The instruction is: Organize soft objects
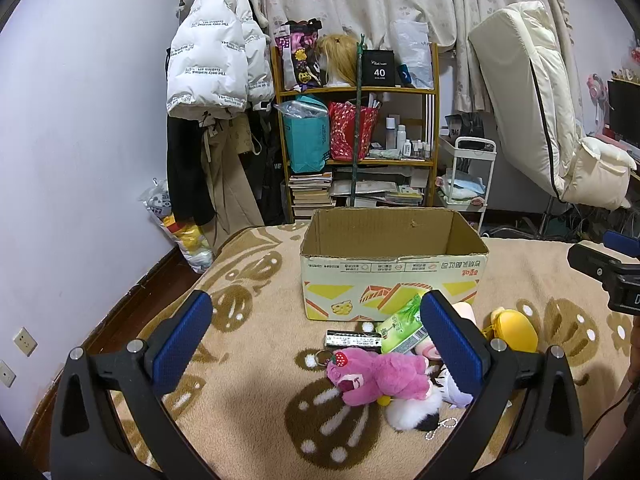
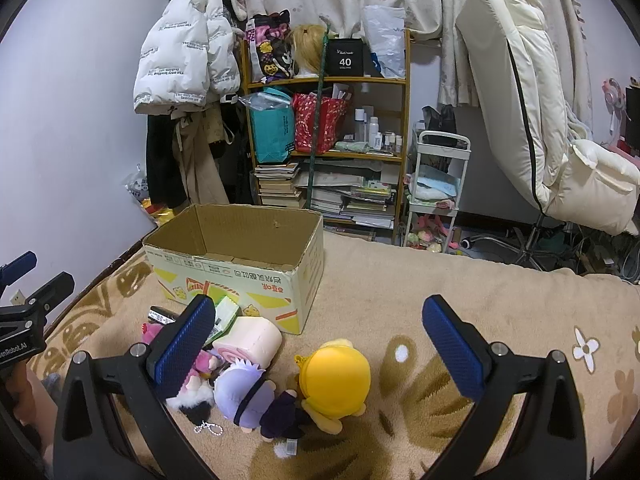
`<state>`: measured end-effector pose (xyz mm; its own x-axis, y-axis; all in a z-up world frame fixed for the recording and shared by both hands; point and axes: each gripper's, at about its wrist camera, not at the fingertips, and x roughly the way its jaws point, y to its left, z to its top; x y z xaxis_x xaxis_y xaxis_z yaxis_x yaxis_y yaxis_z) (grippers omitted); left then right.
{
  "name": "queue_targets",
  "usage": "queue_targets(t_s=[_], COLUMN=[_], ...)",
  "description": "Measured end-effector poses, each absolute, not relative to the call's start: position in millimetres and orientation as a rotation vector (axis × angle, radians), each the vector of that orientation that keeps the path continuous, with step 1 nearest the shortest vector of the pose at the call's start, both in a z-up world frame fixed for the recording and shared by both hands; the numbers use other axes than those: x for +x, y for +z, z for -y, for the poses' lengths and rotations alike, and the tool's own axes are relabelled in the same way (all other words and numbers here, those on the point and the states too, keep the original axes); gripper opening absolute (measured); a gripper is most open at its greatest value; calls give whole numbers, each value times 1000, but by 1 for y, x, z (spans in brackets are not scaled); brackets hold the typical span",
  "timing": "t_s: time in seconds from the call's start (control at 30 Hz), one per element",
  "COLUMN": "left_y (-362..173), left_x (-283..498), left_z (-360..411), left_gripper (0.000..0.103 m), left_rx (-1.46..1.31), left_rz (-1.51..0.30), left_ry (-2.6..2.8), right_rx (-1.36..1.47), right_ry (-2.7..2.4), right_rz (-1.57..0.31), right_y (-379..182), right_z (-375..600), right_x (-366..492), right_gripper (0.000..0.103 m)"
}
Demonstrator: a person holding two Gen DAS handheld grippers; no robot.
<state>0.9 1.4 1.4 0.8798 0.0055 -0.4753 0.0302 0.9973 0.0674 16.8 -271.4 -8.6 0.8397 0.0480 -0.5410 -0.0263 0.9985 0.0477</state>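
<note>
handling: plushies look light and squishy, probably compress easy, so best grabbed round the fat middle
pink bear: fuzzy, lying on the blanket just in front of the box
yellow plush: round, smooth, beside the bear pile
left gripper: fingers wide apart, holding nothing
right gripper: same, spread and empty

The left gripper hung wide open over the blanket, nothing between its blue pads. Ahead stood the box, open-topped. In front of it lay a heap: a pink plush on its side, a green packet against the box, a black bar, a yellow plush off right. The right gripper poked in at the right edge.
</note>
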Motion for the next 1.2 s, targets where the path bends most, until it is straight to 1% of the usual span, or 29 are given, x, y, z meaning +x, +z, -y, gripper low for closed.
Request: queue_targets(t_s=[0.87, 1.2], left_y=[2, -5], left_x=[-1, -2], left_z=[-3, -4], left_gripper=[102, 102], left_rx=[78, 83], left_rz=[-497, -501], left_ry=[-13, -14], right_rx=[34, 32], right_ry=[39, 40], right_rz=[-576, -576], right_y=[-13, -13], right_z=[270, 269], right_x=[18, 18], right_gripper=[103, 103])
